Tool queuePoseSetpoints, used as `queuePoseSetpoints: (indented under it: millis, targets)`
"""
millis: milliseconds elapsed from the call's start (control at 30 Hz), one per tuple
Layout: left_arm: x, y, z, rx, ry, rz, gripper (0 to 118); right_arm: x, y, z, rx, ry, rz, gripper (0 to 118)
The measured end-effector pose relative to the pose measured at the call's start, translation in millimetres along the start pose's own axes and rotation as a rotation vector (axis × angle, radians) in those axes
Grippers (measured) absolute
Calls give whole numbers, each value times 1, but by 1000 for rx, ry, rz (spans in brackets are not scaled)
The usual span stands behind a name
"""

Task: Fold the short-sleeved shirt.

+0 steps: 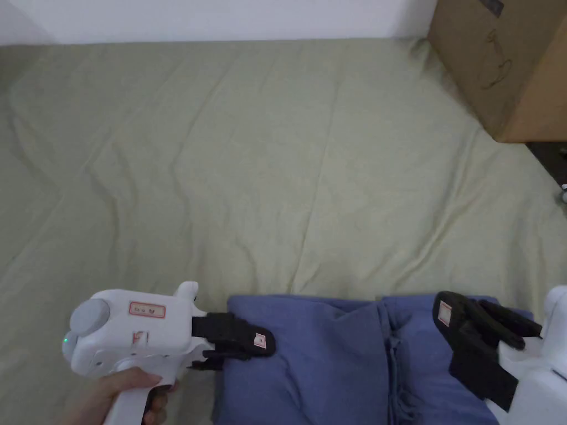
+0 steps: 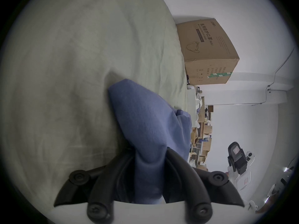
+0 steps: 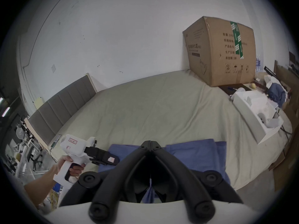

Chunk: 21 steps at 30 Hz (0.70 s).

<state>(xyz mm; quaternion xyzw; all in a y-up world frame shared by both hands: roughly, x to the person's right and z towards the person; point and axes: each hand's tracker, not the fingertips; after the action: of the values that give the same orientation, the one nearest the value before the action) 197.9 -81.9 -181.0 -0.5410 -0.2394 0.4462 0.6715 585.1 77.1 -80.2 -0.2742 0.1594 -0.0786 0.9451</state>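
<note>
Head view: shirt (image 1: 354, 359) lies at bed's (image 1: 249, 166) near edge, long axis 9–3 o'clock. L gripper (image 1: 260, 340) clamps its 9 o'clock edge; R gripper (image 1: 451, 312), jaws closed, grip unclear, nearer 3 o'clock edge. Box (image 1: 504, 61) at 1 o'clock.

- Support surface: bed (image 1: 266, 166), covered with a pale green sheet (image 3: 161, 108), creased across its width
- Far side of the bed meets a white wall (image 1: 221, 19)
- Item 1: blue shirt (image 1: 332, 359), bunched in folds, lying on the sheet at the near edge
- Item 2: brown cardboard box (image 1: 498, 66), resting on the sheet at the far right corner, well apart from the shirt
- Grey padded headboard (image 3: 64, 104) stands at the bed's left end
</note>
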Motion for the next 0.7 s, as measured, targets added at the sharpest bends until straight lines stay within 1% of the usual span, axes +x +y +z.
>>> queuePoseSetpoints:
  millis: [33, 67, 133, 167, 200, 267, 300, 367, 400, 467, 533, 600, 667, 700]
  targets:
    - [-16, 6, 0, 0, 25, -24, 15, 1, 2, 1, 3, -3, -6, 0]
    - [-15, 7, 2, 13, 40, -28, 14, 2, 3, 3, 4, -9, -10, 0]
    - [-7, 7, 15, 35, 94, -99, 14, 4, 6, 6, 11, -15, -32, 0]
    - [7, 6, 24, 61, 114, -127, 14, 5, 8, 8, 13, -16, -37, 0]
    - [14, 6, 34, 73, 96, -143, 14, 5, 8, 10, 16, -16, -39, 0]
    - [7, 9, 55, 84, 80, -104, 14, 3, 9, 13, 20, -31, -20, 0]
    - [5, 13, 65, 87, 91, -108, 14, 2, 10, 13, 19, -37, -9, 0]
    - [1, 14, 91, 118, 197, -108, 14, 0, 10, 13, 23, -40, -5, 0]
    - [-2, 15, 106, 130, 232, -101, 14, -1, 10, 13, 32, -33, -15, 0]
    - [-4, 16, 134, 166, 257, -76, 14, -2, 10, 14, 35, -10, -32, 0]
    - [-4, 14, 161, 203, 303, -65, 14, -4, 8, 13, 33, -1, -26, 0]
    - [-1, 12, 182, 233, 365, -63, 14, -5, 5, 13, 30, 5, -19, 0]
    - [7, 7, 197, 253, 414, -40, 14, -5, 4, 12, 24, 19, -29, 0]
    - [10, 6, 202, 251, 409, -54, 14, -4, 3, 12, 24, 30, -38, 0]
